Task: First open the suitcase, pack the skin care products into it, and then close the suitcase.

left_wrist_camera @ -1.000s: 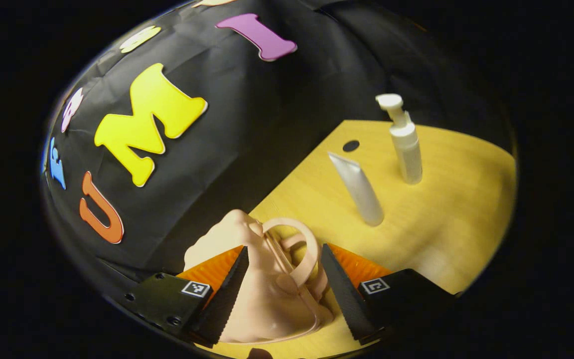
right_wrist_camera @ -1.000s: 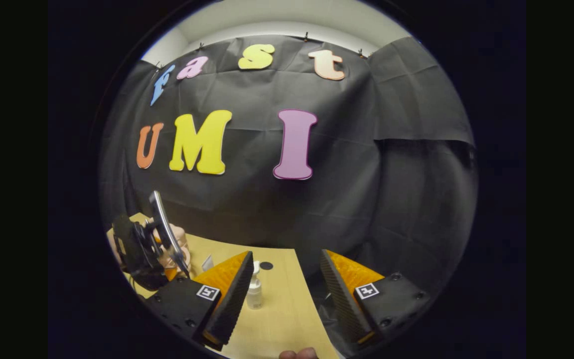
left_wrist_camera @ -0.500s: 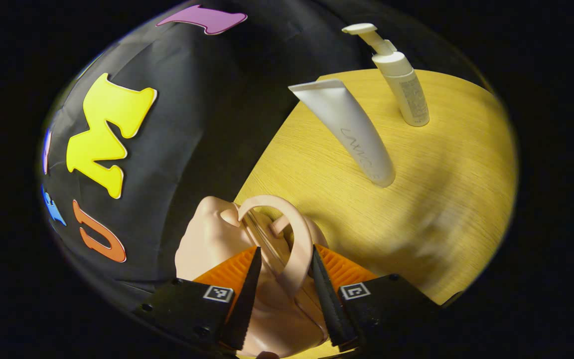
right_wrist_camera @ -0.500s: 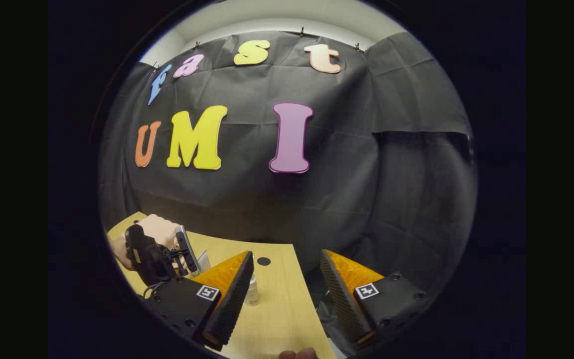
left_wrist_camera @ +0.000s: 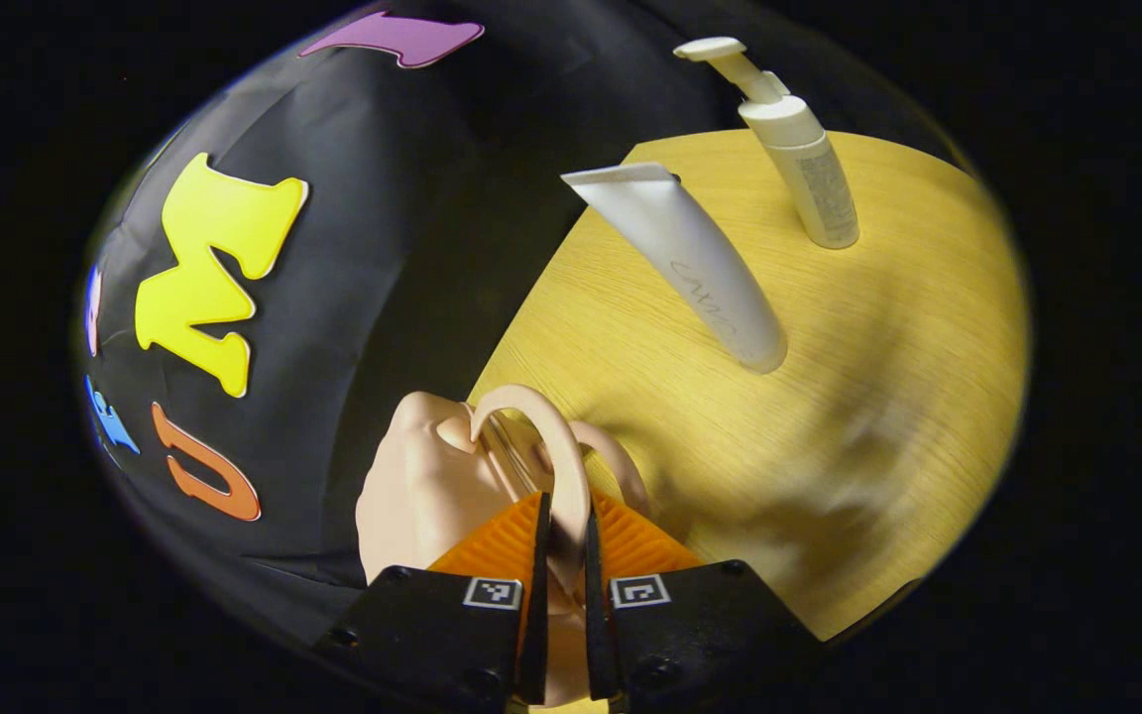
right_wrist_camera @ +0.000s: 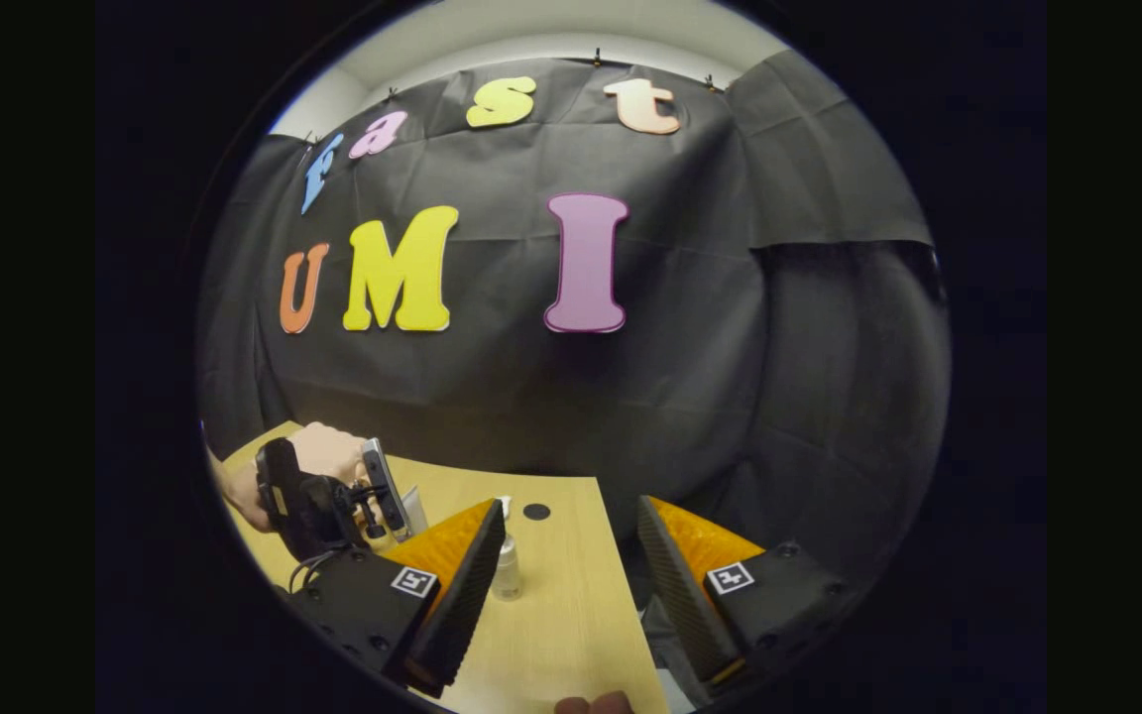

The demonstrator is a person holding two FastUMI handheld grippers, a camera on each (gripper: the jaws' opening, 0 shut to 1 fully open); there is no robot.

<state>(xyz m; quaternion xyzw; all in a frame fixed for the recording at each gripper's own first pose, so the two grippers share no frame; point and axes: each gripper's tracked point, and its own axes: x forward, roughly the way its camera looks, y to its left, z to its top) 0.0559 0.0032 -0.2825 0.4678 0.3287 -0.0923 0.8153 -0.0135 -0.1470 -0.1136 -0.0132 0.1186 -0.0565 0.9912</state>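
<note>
The wooden table (left_wrist_camera: 878,397) is the largest thing in the left gripper view, running from the booth's black wall out to a curved far edge. At its near edge, against the wall, sits the pale pink suitcase (left_wrist_camera: 417,486), small and rounded, with its arched handle (left_wrist_camera: 551,446) standing up from the top. The left gripper (left_wrist_camera: 562,605) has both fingers pressed together on that handle, one on each side of the loop, with only the handle's thickness between them. The suitcase's body lies partly hidden behind the fingers, so whether its lid is up cannot be told.

Farther along the table stand two skin care products, well apart from the suitcase. The nearer is one white tube (left_wrist_camera: 690,268), upright on its cap with its flat crimped end at the top. Beyond it, near the tube but not touching, is one white pump bottle (left_wrist_camera: 804,169), also upright. Open tabletop lies between them and the suitcase.

In the right gripper view, the right gripper (right_wrist_camera: 571,585) hangs above the table's edge with its fingers spread wide and nothing between them. Past its left finger a hand (right_wrist_camera: 318,461) grips the other gripper's black body low at the left. The pump bottle (right_wrist_camera: 507,570) shows just beside that finger, and a small dark round spot (right_wrist_camera: 535,512) marks the table behind it.
</note>
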